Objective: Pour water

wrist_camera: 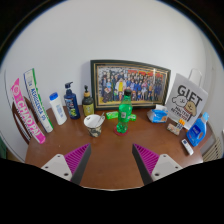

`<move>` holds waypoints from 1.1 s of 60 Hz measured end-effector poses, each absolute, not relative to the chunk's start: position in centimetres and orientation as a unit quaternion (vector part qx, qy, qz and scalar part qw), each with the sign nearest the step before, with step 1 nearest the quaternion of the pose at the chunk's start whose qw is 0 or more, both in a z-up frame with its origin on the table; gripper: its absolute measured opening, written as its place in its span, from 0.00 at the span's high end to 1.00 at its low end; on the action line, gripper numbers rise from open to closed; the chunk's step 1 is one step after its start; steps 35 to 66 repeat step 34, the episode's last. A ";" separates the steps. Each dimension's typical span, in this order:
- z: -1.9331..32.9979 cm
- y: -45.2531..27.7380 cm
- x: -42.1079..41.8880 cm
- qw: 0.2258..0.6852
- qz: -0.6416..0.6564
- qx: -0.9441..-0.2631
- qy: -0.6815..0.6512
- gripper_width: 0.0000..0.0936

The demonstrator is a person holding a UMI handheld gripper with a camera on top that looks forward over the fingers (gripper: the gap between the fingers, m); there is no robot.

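Note:
A green bottle (125,111) stands upright on the brown table (112,150), well beyond my fingers. Just left of it sits a small pale cup (94,123). A small green piece (112,115) lies between the cup and the bottle. My gripper (112,162) is open and empty, with the pink pads (70,161) wide apart over bare table. Nothing stands between the fingers.
A framed group photo (128,83) leans on the white wall at the back. Left of it stand a dark bottle (71,100), an amber bottle (88,102), a white bottle (57,108) and tall cartons (27,108). At the right are a gift sign (187,100), a blue item (158,115) and a blue bottle (196,131).

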State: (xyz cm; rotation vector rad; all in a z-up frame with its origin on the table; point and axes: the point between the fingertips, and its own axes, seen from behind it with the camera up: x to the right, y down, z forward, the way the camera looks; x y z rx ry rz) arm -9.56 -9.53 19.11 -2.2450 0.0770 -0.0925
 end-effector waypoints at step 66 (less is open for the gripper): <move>21.2 -11.2 -10.5 0.447 -0.073 -0.891 0.024 0.08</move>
